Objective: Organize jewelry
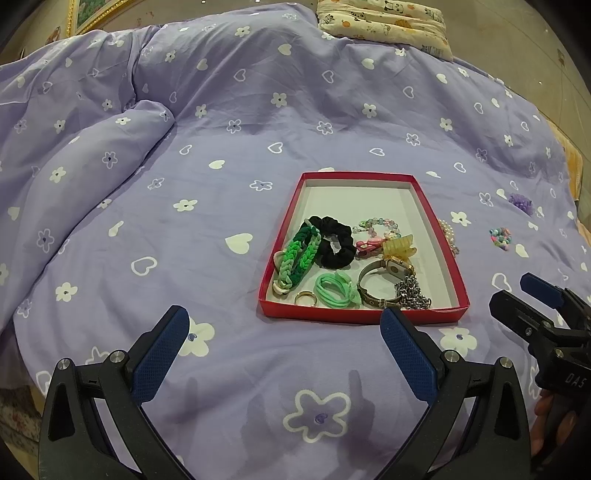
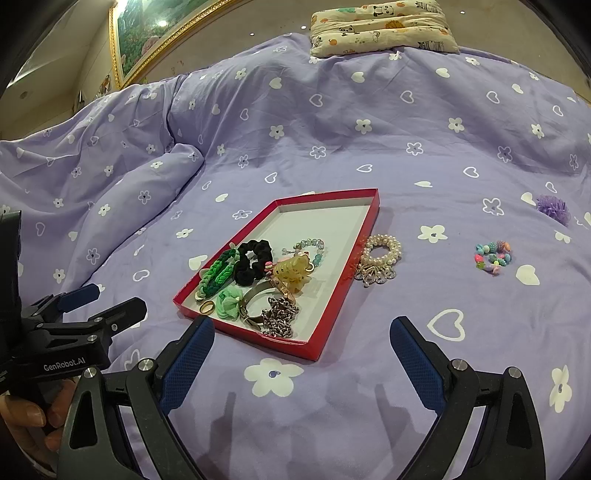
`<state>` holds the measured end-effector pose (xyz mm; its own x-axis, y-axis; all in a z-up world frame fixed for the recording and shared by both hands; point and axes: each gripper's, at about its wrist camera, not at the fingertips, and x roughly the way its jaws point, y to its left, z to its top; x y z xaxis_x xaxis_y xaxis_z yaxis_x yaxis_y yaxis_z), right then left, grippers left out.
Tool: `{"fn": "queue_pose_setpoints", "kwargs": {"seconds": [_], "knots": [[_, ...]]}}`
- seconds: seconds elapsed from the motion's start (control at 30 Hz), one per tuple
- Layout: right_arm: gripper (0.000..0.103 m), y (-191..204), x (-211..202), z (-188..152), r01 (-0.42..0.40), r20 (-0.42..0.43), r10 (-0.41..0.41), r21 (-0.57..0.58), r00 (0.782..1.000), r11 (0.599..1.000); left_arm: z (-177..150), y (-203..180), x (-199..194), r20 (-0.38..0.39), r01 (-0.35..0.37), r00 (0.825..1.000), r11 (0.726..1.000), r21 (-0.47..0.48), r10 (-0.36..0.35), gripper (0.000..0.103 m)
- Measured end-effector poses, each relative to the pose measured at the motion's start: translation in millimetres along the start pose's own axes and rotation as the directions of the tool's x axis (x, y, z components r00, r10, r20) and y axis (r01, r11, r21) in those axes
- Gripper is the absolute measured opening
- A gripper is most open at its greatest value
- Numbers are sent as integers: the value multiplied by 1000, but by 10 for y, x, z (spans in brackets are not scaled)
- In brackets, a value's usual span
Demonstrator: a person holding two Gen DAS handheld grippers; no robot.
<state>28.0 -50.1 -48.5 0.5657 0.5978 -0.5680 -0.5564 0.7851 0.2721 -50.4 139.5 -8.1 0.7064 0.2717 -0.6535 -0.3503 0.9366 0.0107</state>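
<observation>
A red shallow box (image 1: 448, 254) (image 2: 349, 280) lies on the purple bedspread and holds a green braided band (image 1: 295, 258), a black scrunchie (image 1: 334, 240), a mint hair tie (image 1: 332, 291), a gold ring (image 1: 306, 298), a watch (image 1: 384, 277), a chain (image 2: 280, 321) and a yellow claw clip (image 2: 291, 273). Outside the box on its right lie a pearl bracelet (image 2: 380, 254), a colourful bead bracelet (image 2: 493, 256) and a purple scrunchie (image 2: 552, 208). My left gripper (image 1: 284, 321) stands open before the box. My right gripper (image 2: 301, 332) is open near the box's front right corner, holding nothing.
A folded ridge of duvet (image 1: 92, 162) rises left of the box. A patterned pillow (image 2: 380, 27) lies at the far end. A gold-framed picture (image 2: 147, 33) hangs at the back left. A hand (image 2: 22, 417) holds the left gripper's handle.
</observation>
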Motion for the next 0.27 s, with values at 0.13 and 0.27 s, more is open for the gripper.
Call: {"fn": "queue_pose_setpoints", "kwargs": {"seconds": [0.13,0.27], "knots": [[97,-19,13,0,0,-4,0,4,1000,1000,18,-4,22,-4,2,1000,1000,1,-2,103],[97,-56,51,-4,-5,-14,5,12,1000,1000,28,-23,58,-13,7,1000,1000,6,-7,103]]}}
